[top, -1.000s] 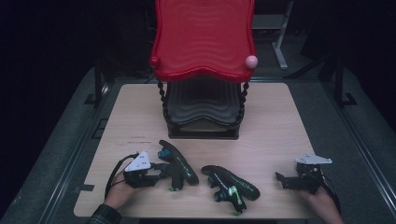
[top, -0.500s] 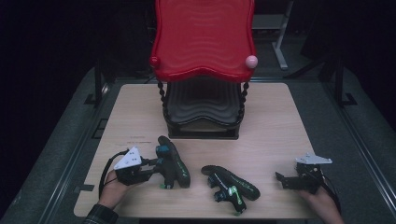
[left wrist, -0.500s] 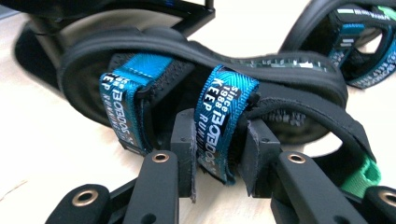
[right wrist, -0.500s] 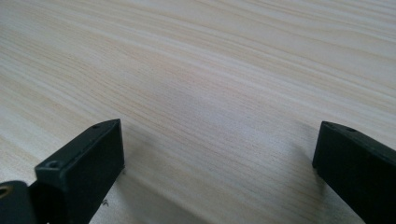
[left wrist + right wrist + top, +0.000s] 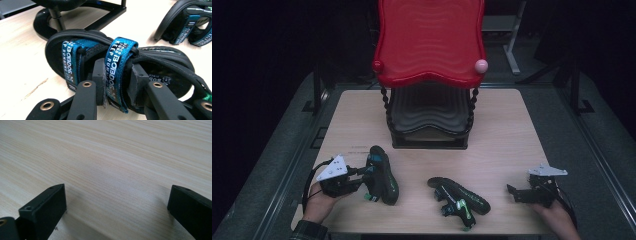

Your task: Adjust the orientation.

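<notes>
Left hand-held gripper: clamped on the blue webbing strap of a black sandal with blue printed straps; pads press the strap from both sides in the left gripper view; jaws have just been closing a little
Held sandal: front-left of the light wooden surface, tilted up on its edge, toe pointing away from the person, just in front of the rack
Left hand: wraps the gripper body from bottom left, grey three-cornered plate on top
Right hand-held gripper: jaws wide apart, nothing between them, low over bare wood at front right
Right hand: at the bottom right edge, well apart from both sandals
Second black sandal with green and white strap marks: lies on the surface between the two grippers, untouched
Black two-tier rack with red wavy top tray: centre back of the surface, pink ball knob at the tray's right front corner
</notes>
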### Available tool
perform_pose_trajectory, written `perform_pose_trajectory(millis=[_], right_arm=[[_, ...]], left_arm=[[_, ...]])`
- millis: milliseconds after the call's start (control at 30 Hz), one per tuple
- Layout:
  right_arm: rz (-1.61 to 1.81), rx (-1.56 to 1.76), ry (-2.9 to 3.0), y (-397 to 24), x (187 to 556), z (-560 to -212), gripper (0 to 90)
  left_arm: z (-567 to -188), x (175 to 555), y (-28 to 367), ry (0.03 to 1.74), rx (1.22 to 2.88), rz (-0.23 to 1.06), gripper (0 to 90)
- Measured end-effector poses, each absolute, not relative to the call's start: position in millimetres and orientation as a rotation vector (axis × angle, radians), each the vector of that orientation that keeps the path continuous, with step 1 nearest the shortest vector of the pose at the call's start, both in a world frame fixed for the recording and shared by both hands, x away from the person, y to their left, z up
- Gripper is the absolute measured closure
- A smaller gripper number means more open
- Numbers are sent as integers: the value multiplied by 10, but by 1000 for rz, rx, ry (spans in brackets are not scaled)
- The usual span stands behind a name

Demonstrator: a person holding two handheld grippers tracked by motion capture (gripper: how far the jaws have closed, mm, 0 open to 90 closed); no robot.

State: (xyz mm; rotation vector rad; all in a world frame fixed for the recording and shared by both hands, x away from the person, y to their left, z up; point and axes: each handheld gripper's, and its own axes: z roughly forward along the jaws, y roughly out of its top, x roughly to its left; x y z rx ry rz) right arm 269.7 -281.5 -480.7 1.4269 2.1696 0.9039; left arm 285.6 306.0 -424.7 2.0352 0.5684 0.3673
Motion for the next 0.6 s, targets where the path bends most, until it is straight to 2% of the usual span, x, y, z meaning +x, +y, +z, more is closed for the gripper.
perform_pose_trajectory(millis=[433, 600], right_arm=[[905, 1425, 2171, -2814, 2698, -4808, 15], [905, 1424, 2172, -2814, 2698, -4808, 15]], left_arm=[[-4270, 3055, 2797, 542, 2019, 317, 703], [-4314, 3228, 2551, 523, 2065, 273, 701]])
